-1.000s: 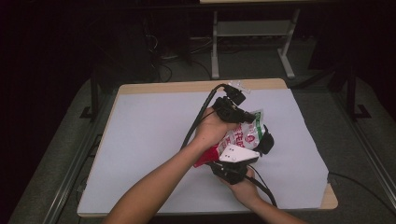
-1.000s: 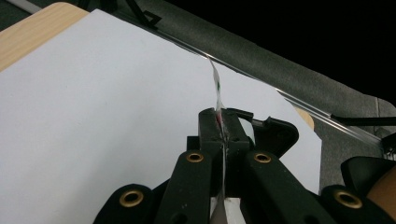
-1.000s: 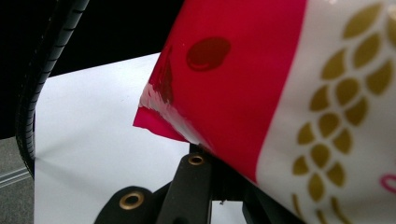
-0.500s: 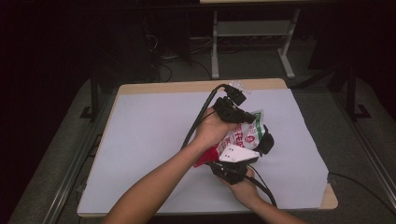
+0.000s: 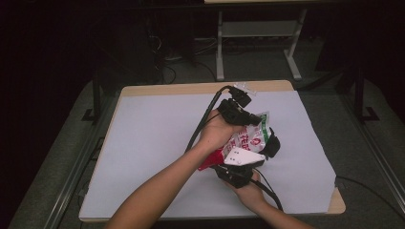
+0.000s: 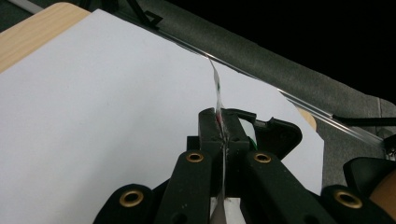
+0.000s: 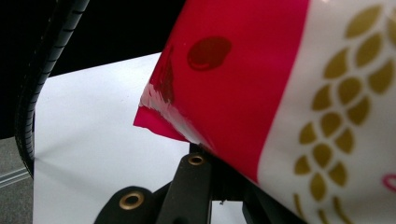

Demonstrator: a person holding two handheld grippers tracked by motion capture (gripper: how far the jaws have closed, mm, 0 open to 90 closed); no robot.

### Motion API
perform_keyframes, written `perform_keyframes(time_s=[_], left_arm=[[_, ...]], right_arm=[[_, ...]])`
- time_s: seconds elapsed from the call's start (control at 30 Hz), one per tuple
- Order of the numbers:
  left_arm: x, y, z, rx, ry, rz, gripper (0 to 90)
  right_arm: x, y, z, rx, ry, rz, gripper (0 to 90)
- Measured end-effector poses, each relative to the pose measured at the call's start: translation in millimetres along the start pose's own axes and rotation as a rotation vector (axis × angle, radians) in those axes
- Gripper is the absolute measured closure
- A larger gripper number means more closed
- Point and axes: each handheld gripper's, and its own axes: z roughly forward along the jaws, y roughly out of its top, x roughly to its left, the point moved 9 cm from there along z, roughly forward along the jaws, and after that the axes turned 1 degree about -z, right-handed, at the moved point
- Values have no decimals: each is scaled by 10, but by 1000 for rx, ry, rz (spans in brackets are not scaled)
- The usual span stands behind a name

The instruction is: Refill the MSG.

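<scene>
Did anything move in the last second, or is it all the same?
Nothing visibly moved. The left gripper is still shut on the edge of the snack bag, the right gripper still sits under the bag's red end, and both hover over the white sheet.

the snack bag (image 5: 248,140) is held above the right half of the sheet-covered table (image 5: 143,143), between the two grippers. the left gripper (image 5: 239,110) sits at the bag's far end, the right gripper (image 5: 237,171) at its near end, under it. a small clear wrapper (image 5: 244,87) lies behind them, at the table's far edge. a shelf frame (image 5: 258,28) stands beyond the table.
</scene>
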Motion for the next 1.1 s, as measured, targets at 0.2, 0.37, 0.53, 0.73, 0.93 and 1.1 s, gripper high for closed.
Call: perform_keyframes(time_s=[0.2,0.37,0.53,0.73,0.93,1.1], left_arm=[[-17,50,-15,-20,5,-19,900],[-33,81,-5,-13,14,-6,900],[-35,96,-1,-15,17,-4,900],[-38,98,8,-12,17,-5,900],[-41,99,6,-15,17,-4,900],[-35,97,7,-13,16,-3,900]], right_arm=[[-7,33,-5,-14,1,15,900],[-13,63,-20,-31,-3,22,900],[-27,69,-27,-35,-8,25,900],[-29,71,-27,-37,-6,29,900],[-26,73,-27,-38,-6,27,900],[-31,71,-27,-38,-7,26,900]])
